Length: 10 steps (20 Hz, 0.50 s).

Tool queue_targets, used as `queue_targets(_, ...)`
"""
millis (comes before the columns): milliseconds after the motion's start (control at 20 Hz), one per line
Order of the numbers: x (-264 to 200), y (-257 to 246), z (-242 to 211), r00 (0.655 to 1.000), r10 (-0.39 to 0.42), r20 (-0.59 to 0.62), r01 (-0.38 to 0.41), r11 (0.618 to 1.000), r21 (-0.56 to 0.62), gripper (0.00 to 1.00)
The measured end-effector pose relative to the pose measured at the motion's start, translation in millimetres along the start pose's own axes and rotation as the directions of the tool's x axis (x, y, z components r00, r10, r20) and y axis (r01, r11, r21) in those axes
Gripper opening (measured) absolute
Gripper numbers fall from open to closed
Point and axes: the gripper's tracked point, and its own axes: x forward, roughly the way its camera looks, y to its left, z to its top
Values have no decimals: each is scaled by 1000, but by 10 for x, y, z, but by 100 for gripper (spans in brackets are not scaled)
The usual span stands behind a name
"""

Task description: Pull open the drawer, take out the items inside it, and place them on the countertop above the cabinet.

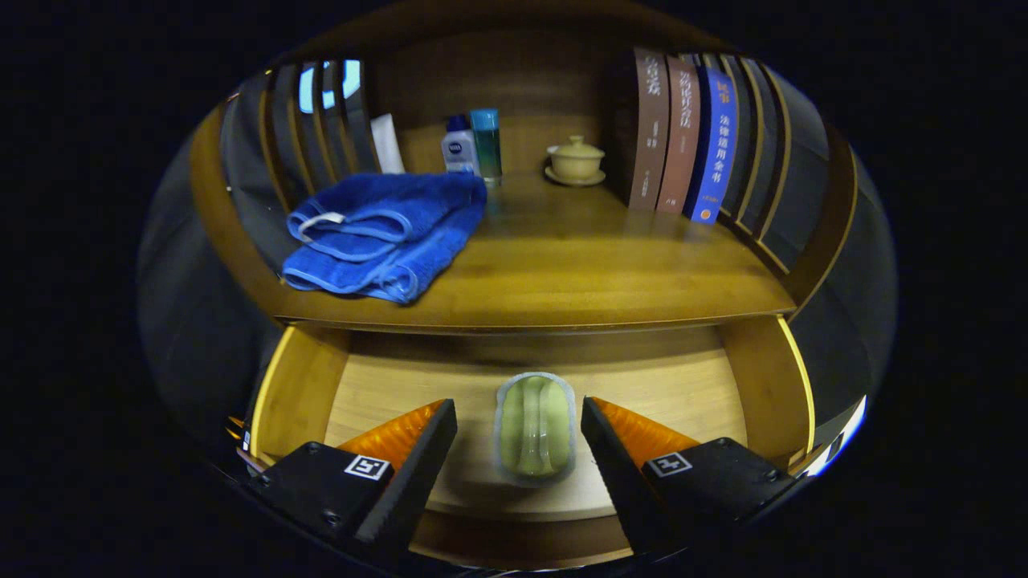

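Gripper view: the drawer stands pulled out below the counter, so the opening step reads as complete. One item lies on the drawer floor, a pale green oblong dish in a clear wrap or tray; what exactly it is cannot be told. It sits midway between the drawer's side walls, toward the front edge. The gripper is spread wide, one finger on each side of the dish with a gap at both sides; neither finger touches it, so nothing is gripped. No other item shows in the visible part of the drawer, though the floor near the front corners is hidden behind the fingers. On the counter, a folded blue towel lies at the left front corner and overhangs the front edge slightly. Two bottles stand at the back edge behind the towel, a lidded cup on a saucer stands at the back near centre, and a row of books stands upright along the right side. Whether any of these came from the drawer cannot be told. The centre and right front of the counter are bare and offer room to set the dish down. Judged remaining: close the fingers on the dish, lift it clear of the counter's front edge, place it on the bare area, then check the drawer for further items.
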Motion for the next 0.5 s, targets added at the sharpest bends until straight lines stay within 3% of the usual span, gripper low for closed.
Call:
queue_targets(250,327,-76,-177,983,-28,-184,25,1000,-16,90)
queue_targets(500,478,-86,-332,966,-34,-255,28,999,-29,73)
